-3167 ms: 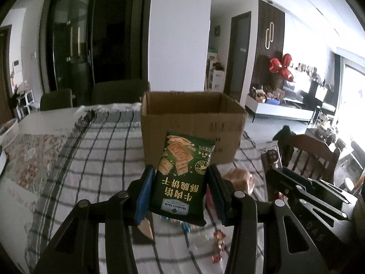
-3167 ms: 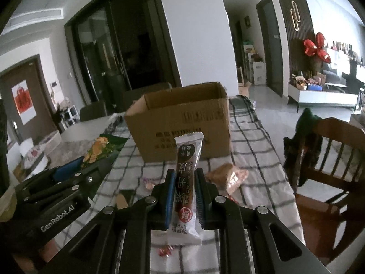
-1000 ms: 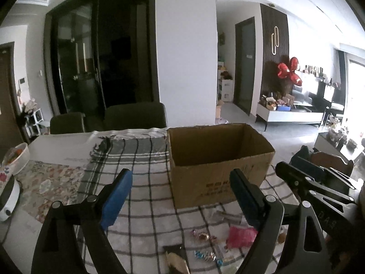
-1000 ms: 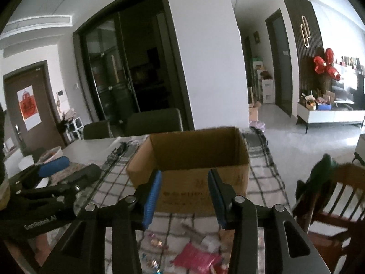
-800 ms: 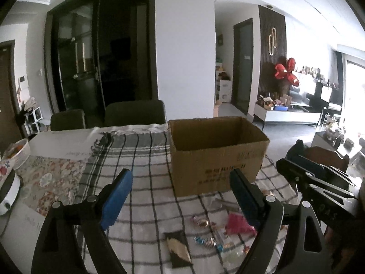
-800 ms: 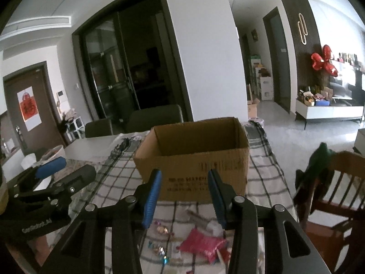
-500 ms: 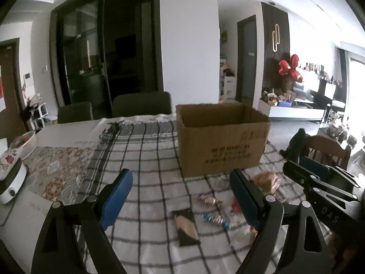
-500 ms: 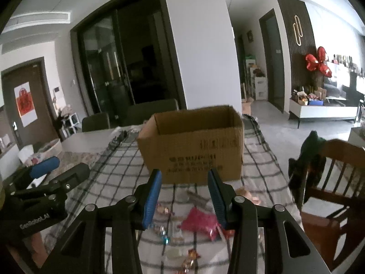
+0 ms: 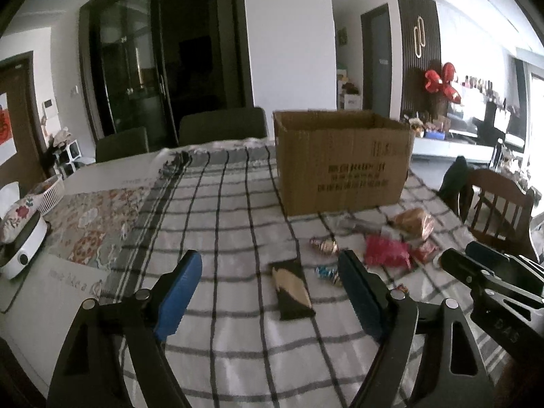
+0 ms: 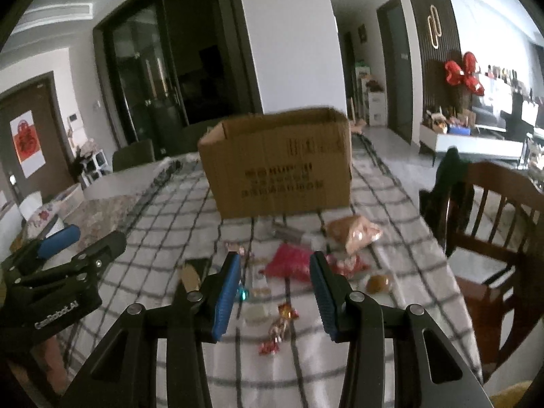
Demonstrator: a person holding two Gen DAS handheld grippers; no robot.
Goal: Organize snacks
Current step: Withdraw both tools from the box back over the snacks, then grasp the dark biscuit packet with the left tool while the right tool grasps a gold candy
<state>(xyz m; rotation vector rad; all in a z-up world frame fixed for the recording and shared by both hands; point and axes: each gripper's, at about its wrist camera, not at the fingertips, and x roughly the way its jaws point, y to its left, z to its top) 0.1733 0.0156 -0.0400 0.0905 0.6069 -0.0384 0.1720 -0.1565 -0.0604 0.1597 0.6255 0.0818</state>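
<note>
A cardboard box [image 9: 343, 161] stands open-topped on a checked cloth [image 9: 217, 224] over the table, w/ dark chairs [image 9: 221, 125] behind it and a wooden chair [image 10: 493, 217] at the right side, a dark garment hanging on its back. On the left part of the table there is a flowered mat [image 9: 91, 224], a small white appliance [image 9: 20, 248] and a white basket [image 9: 51, 193].

The snacks lie loose on the cloth in front of the box, nothing between them and the tools. A dark flat packet [image 9: 293, 289] lies nearest the left gripper [image 9: 272, 272]; its long axis runs away from the viewer toward the box, slightly slanted, and the pale picture on it points w/ its narrow end to the box. Right of it are small twisted candies [image 9: 324, 245], a pink bag [image 9: 386, 255] and a brown bread bag [image 9: 413, 224]; the bread bag lies near the box's right corner. A clear long wrapper [image 10: 289, 231] lies crosswise just before the box. More candies [image 10: 280, 326] lie close under the right gripper [image 10: 273, 272], the red-gold ones in a row going toward the viewer.

The left gripper is wide and empty; its jaws have just been closing a little, w/ nothing between the pads, the dark packet only seen on the cloth below the gap. The right gripper stands at a narrower gap, also empty, pads apart, over the pink bag and candies. Both point down-forward at the cloth, side by side, each visible in the other's view.
</note>
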